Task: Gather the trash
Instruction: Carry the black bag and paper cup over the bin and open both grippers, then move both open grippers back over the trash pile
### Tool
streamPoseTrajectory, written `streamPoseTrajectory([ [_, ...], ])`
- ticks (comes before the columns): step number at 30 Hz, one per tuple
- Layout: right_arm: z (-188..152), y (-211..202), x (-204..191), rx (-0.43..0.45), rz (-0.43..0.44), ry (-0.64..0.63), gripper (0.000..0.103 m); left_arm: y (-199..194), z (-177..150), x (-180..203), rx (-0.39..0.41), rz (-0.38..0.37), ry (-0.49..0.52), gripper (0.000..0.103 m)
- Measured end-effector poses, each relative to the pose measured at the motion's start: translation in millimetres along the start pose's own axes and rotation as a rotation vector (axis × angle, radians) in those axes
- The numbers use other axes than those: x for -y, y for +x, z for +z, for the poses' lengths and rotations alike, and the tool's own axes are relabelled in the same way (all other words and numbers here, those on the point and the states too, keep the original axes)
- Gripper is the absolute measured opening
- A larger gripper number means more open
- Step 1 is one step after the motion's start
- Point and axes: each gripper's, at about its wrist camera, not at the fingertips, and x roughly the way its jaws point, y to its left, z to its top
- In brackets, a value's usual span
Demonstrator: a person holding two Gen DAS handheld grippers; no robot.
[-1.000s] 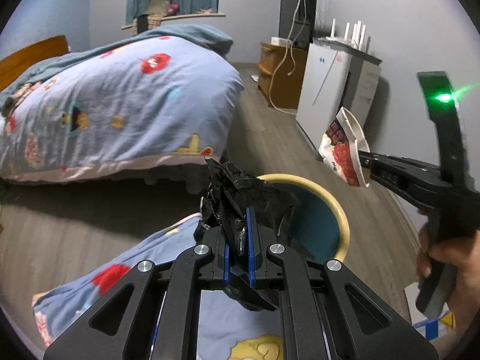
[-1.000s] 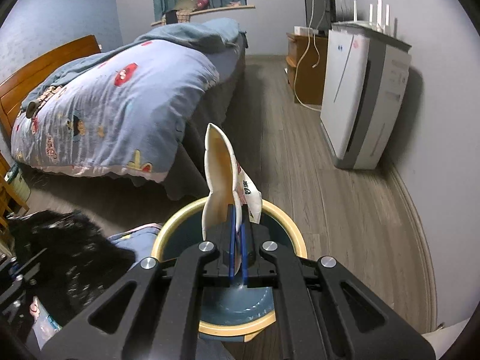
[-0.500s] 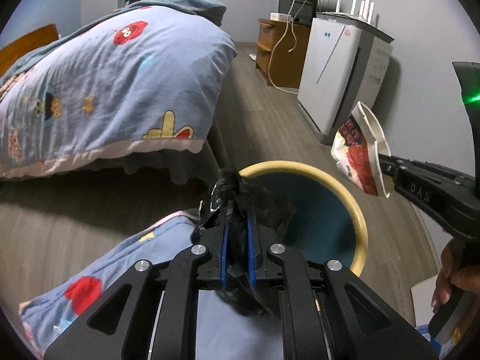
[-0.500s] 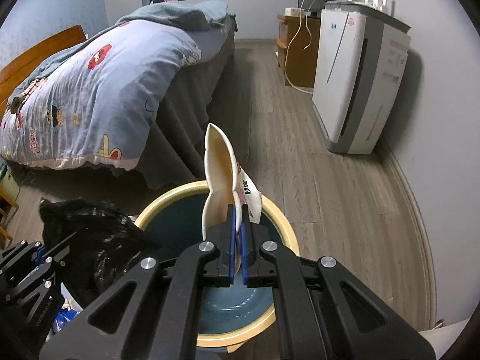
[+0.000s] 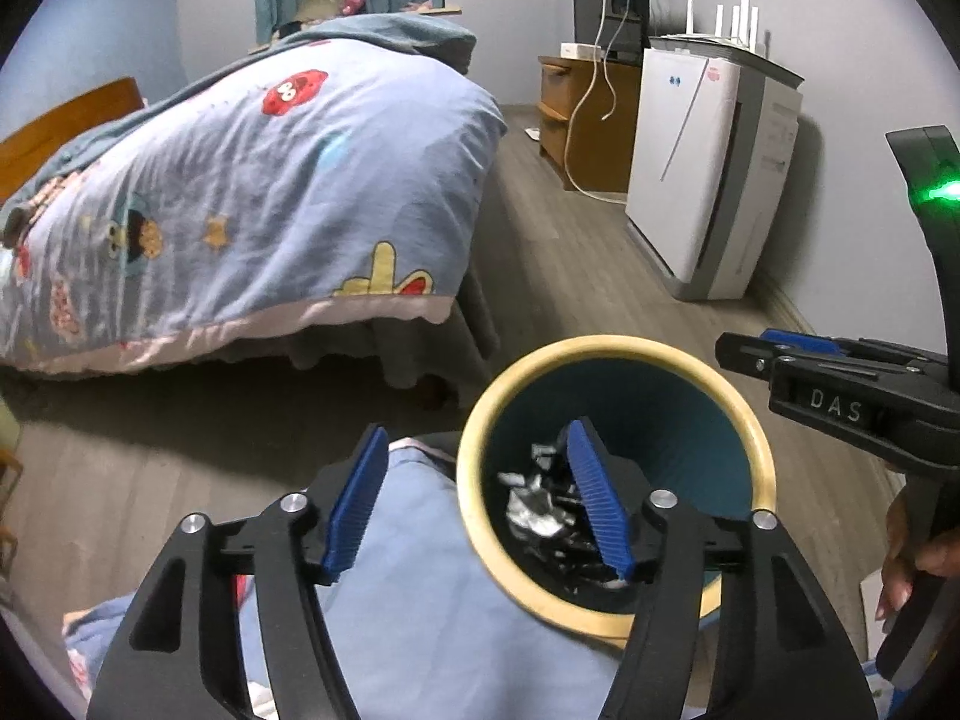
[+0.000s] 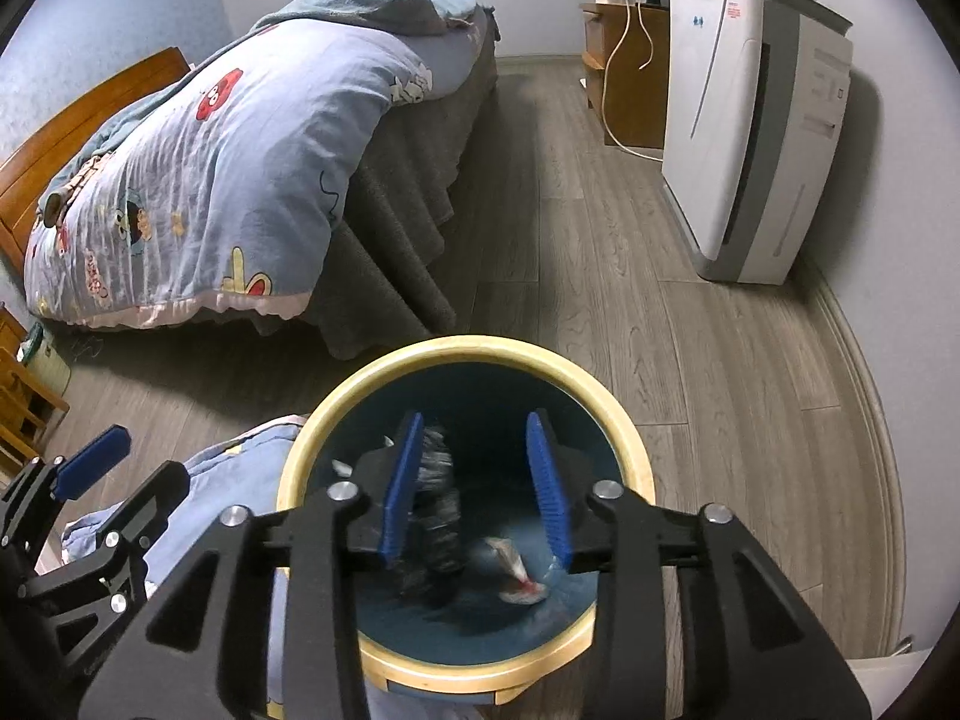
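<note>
A round teal bin with a pale yellow rim stands on the wood floor. Inside it, a crumpled black plastic bag is dropping, blurred. A white and red wrapper lies near the bin's bottom. My left gripper hangs over the bin's left rim, jaws opening, with nothing pressed between the blue pads. My right gripper is right above the bin's mouth, jaws opening, with nothing gripped. The right gripper also shows at the right edge of the left wrist view.
A bed with a blue cartoon quilt fills the left. A white air purifier and a wooden cabinet stand along the right wall. More blue quilt lies beside the bin. A hand grips the right tool.
Both grippers sank toward the bin and went from shut to open. The black bag left the left gripper and the wrapper left the right one; both are now inside the bin.
</note>
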Motion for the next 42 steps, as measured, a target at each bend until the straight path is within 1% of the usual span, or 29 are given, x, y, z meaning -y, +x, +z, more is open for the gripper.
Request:
streamPoseTrajectory([
  [2, 0, -1, 2, 0.002, -0.002, 0.008, 0.045, -4, 0, 0, 0.01, 0.014, 0.005, 0.066],
  [4, 1, -1, 3, 0.003, -0.006, 0.017, 0.049, -7, 0, -1, 0.02, 0.024, 0.012, 0.069],
  [6, 0, -2, 4, 0.004, -0.006, 0.027, 0.054, -11, -1, 0, 0.031, 0.029, 0.021, 0.071],
  [7, 0, -3, 5, 0.004, -0.006, 0.031, 0.055, -13, -1, 0, 0.035, 0.032, 0.026, 0.071],
  [14, 0, -11, 0, 0.022, -0.014, 0.026, 0.068, -27, -6, -5, 0.046, 0.032, 0.024, 0.077],
  [19, 0, -20, -8, 0.036, -0.015, 0.016, 0.075, -46, -12, -17, 0.051, 0.043, 0.012, 0.079],
  [21, 1, -26, -13, 0.048, -0.018, 0.011, 0.081, -56, -16, -25, 0.053, 0.05, 0.001, 0.081],
  [24, 3, -36, -23, 0.064, -0.009, 0.0, 0.088, -75, -23, -39, 0.055, 0.07, -0.01, 0.087],
  [25, 4, -41, -29, 0.072, -0.007, -0.012, 0.089, -82, -26, -44, 0.057, 0.079, -0.012, 0.088],
  [26, 5, -46, -35, 0.082, -0.007, -0.027, 0.092, -88, -29, -49, 0.057, 0.089, -0.017, 0.091],
  [27, 5, -51, -40, 0.091, -0.007, -0.039, 0.095, -97, -33, -57, 0.057, 0.103, -0.025, 0.093],
  [29, 6, -62, -52, 0.116, -0.007, -0.067, 0.097, -112, -38, -72, 0.059, 0.123, -0.039, 0.094],
  [36, -1, -100, -101, 0.174, 0.008, -0.178, 0.097, -171, -74, -132, 0.066, 0.22, -0.1, 0.096],
  [42, -19, -127, -143, 0.202, 0.047, -0.26, 0.097, -203, -110, -177, 0.059, 0.275, -0.192, 0.096],
])
